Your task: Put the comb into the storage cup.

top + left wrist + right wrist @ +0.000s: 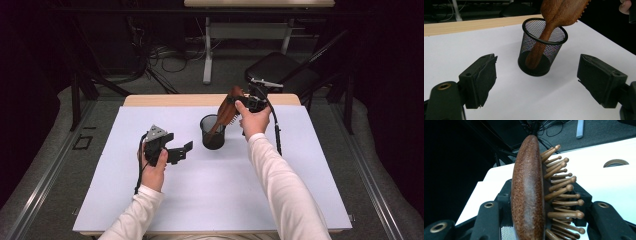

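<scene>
From the high view, the desk carries a white sheet, and a black mesh cup stands near its far middle. The right tool is raised above and to the right of the cup, clamped on the head of a wooden hairbrush. The brush slants down to the left, with its handle inside the cup. The left tool is held low over the sheet to the left of the cup, well apart from it, with its jaws spread and nothing between them. A white sleeve covers each forearm.

In the left gripper view, the left tool has its two black jaws standing wide, with bare white sheet between them. The mesh cup sits upright beyond the gap, clear of both jaws. The hairbrush comes in from the upper right, and its handle runs down through the cup's rim to the bottom; the cup's mesh wall lets the handle show through. The desk's wooden far edge runs along the top.

In the right gripper view, the right tool grips the hairbrush edge-on: the smooth brown back faces left, and the round-tipped wooden pins point right. The jaws press on either side of the brush head
</scene>
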Tool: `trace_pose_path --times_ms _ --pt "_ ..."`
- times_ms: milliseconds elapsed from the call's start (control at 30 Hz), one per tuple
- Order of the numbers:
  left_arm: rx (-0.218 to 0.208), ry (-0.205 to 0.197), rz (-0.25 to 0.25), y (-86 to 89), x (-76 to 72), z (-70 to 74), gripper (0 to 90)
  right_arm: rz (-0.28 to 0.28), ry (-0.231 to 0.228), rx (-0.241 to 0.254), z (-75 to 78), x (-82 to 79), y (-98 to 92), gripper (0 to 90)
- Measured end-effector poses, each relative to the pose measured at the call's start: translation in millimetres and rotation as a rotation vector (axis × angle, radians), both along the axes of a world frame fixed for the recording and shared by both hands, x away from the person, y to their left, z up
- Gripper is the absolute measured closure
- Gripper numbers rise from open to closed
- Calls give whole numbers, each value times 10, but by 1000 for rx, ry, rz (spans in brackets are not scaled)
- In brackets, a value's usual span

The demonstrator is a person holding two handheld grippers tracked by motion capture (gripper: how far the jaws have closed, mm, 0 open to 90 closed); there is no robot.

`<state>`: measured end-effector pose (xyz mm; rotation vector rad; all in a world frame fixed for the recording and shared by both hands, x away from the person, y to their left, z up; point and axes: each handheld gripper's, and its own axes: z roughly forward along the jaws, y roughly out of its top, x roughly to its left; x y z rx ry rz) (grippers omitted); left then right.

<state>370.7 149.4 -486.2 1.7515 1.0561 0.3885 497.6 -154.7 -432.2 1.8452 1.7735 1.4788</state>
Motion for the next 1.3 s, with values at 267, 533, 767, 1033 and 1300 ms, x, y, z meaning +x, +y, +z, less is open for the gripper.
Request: trace_pose_path --times_ms 267,533,767,1033,1300 --pt "-1 1 0 -1 0 -2 158 -8 -4 1 -4 -13 24 483" --pt "-2 2 3 3 3 -3 158 -17 -9 -7 -6 -34 52 484" --pt "-2 2 3 -1 4 -5 158 -31 -17 -9 -13 -59 71 483" --pt "0 2 2 0 7 -7 158 -39 -15 -18 -1 -71 88 483" --pt "1 2 2 -2 8 -8 158 -37 -27 -16 -9 -84 94 482"
